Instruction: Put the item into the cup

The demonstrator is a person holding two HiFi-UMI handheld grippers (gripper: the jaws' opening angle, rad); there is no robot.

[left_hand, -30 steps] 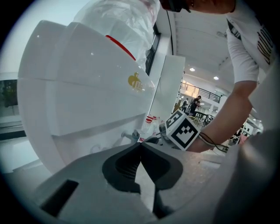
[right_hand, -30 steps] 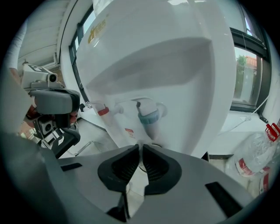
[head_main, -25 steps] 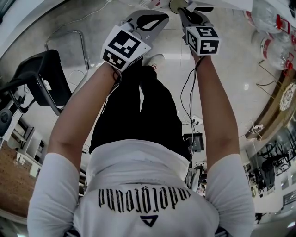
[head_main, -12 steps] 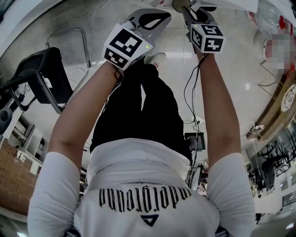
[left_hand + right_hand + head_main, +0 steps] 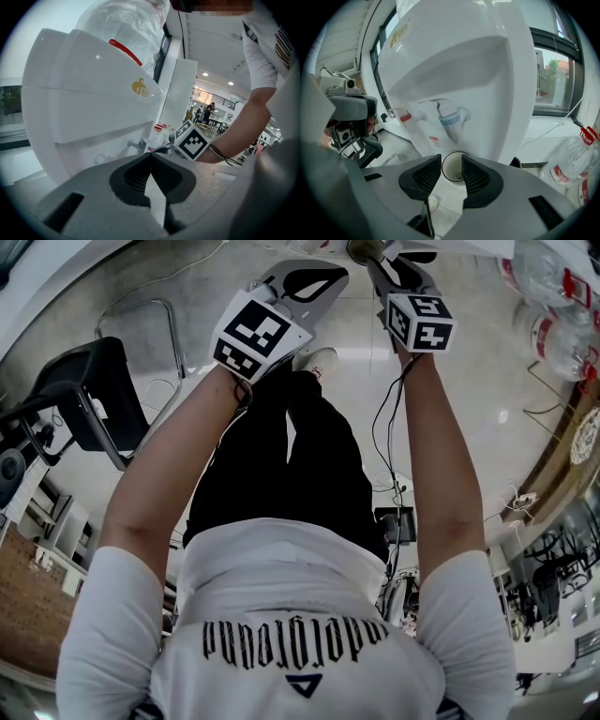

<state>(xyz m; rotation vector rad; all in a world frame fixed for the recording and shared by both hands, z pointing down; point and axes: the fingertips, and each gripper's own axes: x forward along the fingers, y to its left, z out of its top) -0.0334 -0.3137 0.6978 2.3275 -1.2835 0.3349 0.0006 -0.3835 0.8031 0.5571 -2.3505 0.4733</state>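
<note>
our right tongs (image 5: pixel 451 164) are opening, empty, with the cup (image 5: pixel 453 169) just ahead, under the blue tap (image 5: pixel 451 120) of the water dispenser (image 5: pixel 487 70) — left tongs (image 5: pixel 150 157) closed, empty, beside the dispenser; a bottle (image 5: pixel 567 168) lies right of it.

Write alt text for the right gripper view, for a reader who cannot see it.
The fingers of the right gripper are opening with nothing pressed between them. Through their gap a white cup shows below the blue tap of a white water dispenser. A red tap sits to the blue one's left.
</note>
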